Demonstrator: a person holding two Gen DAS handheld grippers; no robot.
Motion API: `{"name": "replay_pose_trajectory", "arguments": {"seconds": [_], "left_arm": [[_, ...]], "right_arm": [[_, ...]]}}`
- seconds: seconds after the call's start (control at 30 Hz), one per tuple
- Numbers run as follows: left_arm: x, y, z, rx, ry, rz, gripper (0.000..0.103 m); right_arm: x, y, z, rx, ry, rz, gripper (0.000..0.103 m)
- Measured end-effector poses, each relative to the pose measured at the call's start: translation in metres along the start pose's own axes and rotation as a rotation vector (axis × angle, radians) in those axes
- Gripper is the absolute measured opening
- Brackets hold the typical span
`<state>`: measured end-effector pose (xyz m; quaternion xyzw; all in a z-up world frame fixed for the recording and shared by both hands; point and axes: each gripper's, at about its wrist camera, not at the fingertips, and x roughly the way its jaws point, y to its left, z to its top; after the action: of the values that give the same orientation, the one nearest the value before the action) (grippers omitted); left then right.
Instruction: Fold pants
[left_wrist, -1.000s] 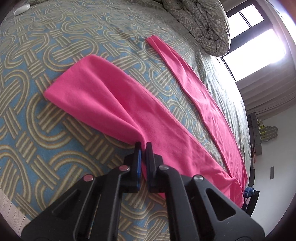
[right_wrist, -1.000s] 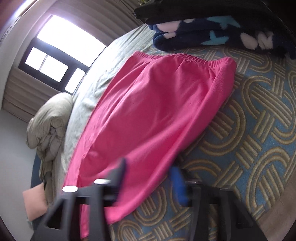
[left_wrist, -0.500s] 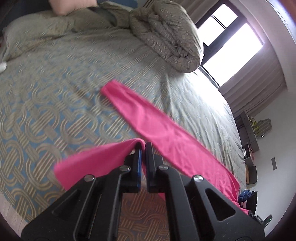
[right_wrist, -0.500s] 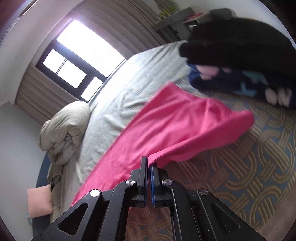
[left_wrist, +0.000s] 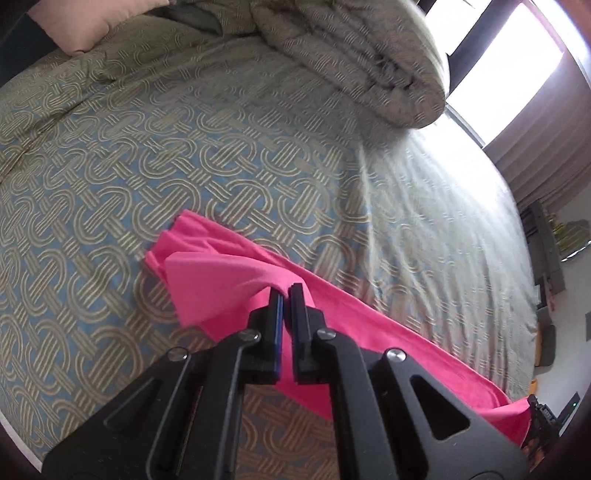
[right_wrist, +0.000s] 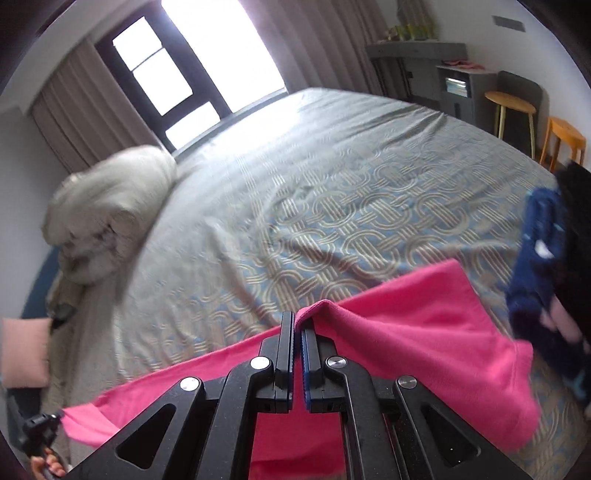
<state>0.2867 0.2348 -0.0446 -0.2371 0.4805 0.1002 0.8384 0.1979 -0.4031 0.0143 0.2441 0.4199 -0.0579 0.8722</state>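
No brand, label or writing can be read on anything in either view.

The left gripper (left_wrist: 286, 291) has its fingers (left_wrist: 275, 314) pressed narrow on a fold of the pink pants (left_wrist: 229, 284). From that pinch the cloth spreads to the left in a lifted flap, and one long leg runs away to the lower right across the bed (left_wrist: 184, 166), lying on the patterned cover. The right gripper (right_wrist: 298, 319) is likewise clamped tight on an edge of the pants (right_wrist: 424, 332), with the cloth draped over the right finger (right_wrist: 308, 354) and hanging down to the right in a broad panel; a strip of the same cloth stretches to the lower left. A rolled duvet (left_wrist: 362, 55) lies at the head of the bed beside the window (right_wrist: 207, 48), and a pale pink pillow (left_wrist: 92, 22) lies nearby. A dark blue patterned garment (right_wrist: 535, 280) lies at the right side of the bed, just beside the pants.

A second ago the left gripper held the pants low, with both legs spread flat on the cover; since then the gripped part has come up off the bed and more of the bed shows. The right gripper stood open over the waistband then; now it is closed on the cloth and has lifted it.
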Motion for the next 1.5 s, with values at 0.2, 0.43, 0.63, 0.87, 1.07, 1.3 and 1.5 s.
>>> {"name": "replay_pose_trajectory", "arguments": {"seconds": [0.2,0.43,0.63,0.87,1.07,1.3,1.5], "left_arm": [[0.054,-0.016,0.022,0.045,0.1,0.102,0.009],[0.063,-0.002,0.048,0.099,0.063,0.288,0.009],[0.038,0.019,0.048,0.098,-0.016,0.319,0.014],[0.013,0.017,-0.01,0.204,-0.007,0.193,0.031],[0.006,0.022,-0.046,0.219,0.03,0.195,0.032],[-0.02,0.044,-0.052,0.195,-0.011,0.201,0.05],[-0.011,0.052,-0.045,0.182,-0.011,0.162,0.052]], "right_arm": [[0.101,0.012,0.018,-0.129,0.255,-0.147,0.011],[0.124,0.007,0.026,-0.336,0.332,-0.263,0.03],[0.052,-0.023,0.043,-0.435,0.175,-0.444,0.055],[-0.006,-0.023,-0.039,-0.691,0.162,-0.348,0.079],[0.047,-0.034,-0.062,-0.807,0.188,-0.527,0.078],[0.027,-0.111,0.023,-0.116,0.112,-0.454,0.078],[0.029,-0.068,-0.002,-0.407,0.131,-0.526,0.079]]}}
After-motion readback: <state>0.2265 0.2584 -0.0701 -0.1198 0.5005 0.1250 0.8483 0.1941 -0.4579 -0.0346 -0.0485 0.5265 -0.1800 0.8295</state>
